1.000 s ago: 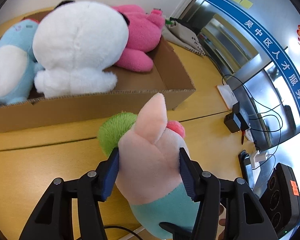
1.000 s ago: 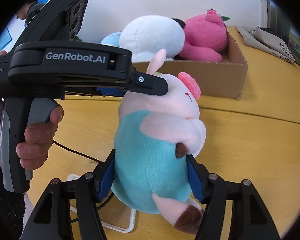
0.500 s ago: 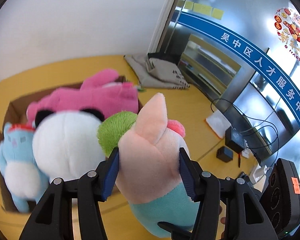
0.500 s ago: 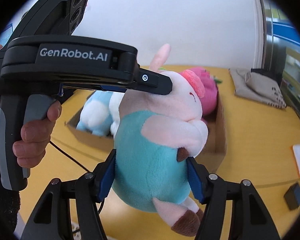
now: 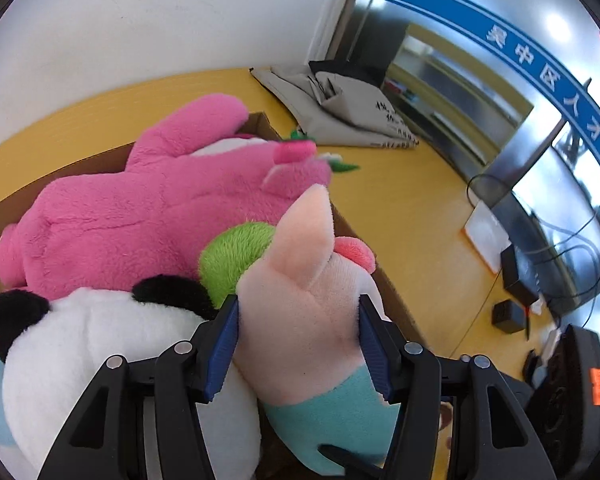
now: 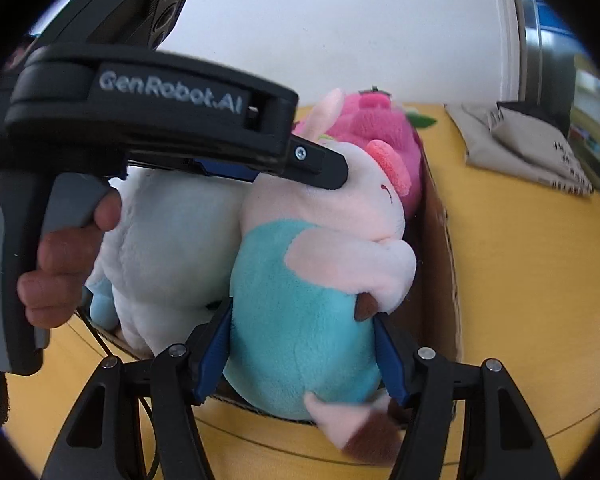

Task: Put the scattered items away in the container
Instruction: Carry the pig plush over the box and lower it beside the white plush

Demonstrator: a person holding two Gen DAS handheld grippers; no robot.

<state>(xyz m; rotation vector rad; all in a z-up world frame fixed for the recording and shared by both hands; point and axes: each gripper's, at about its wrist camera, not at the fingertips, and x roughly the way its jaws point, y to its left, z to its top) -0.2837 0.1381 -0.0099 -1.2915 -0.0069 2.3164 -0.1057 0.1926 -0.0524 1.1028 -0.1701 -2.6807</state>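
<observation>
We hold the pig plush (image 5: 300,320) with both tools: the left gripper (image 5: 298,344) pinches its pink head, the right gripper (image 6: 302,350) pinches its teal belly. It hangs above the cardboard box (image 6: 440,264), at the box's 3 o'clock end. To seat it well, we judge that both grippers should lower together, keeping the toy level, and release only once it rests inside; the free space is narrow. The box already holds a pink plush (image 5: 140,216) at 12 o'clock, a panda plush (image 5: 92,356) at centre, and a light-blue plush (image 6: 100,304) at 9 o'clock.
</observation>
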